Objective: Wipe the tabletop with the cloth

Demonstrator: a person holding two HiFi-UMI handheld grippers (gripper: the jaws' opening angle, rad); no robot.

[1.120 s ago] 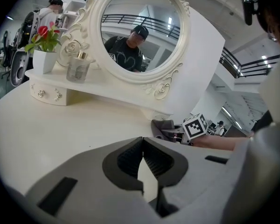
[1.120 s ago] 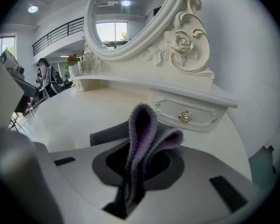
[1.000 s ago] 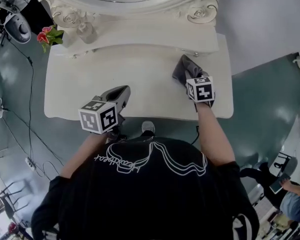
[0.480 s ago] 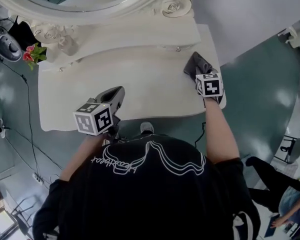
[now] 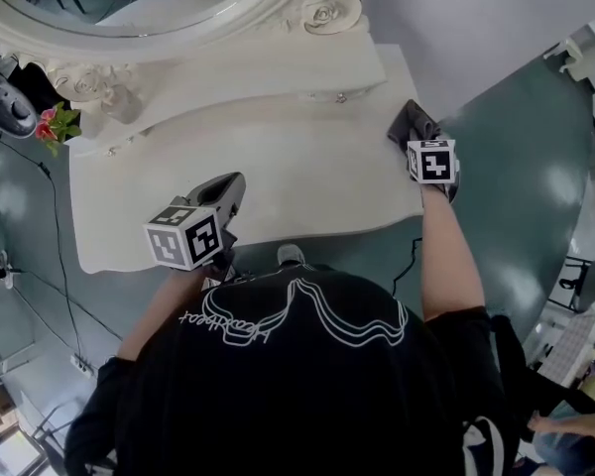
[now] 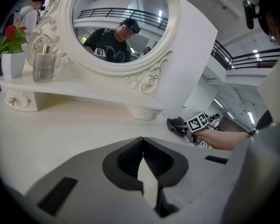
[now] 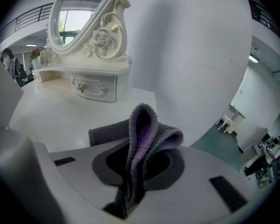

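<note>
Cloth (image 7: 147, 129) pinched in right tool (image 7: 137, 160) (tabletop (image 5: 307, 167) right edge) | left tool (image 6: 143, 148) closed, empty | pot (image 6: 11, 63) holds flowers (image 6: 11, 33)

A glossy teal floor (image 5: 521, 167) surrounds the white vanity surface (image 5: 307, 172) — its carved oval mirror (image 5: 322, 10) at 12 o'clock, red flowers (image 5: 55, 125) at 9. A plain white wall panel (image 5: 466, 28) stands at 1 o'clock.

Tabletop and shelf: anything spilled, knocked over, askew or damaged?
Nothing stands out. The tabletop shows no spill; the bottle and flower pot stand upright on the shelf. The cloth is bunched in the right gripper near the tabletop's right edge. The left gripper is shut, empty.
</note>
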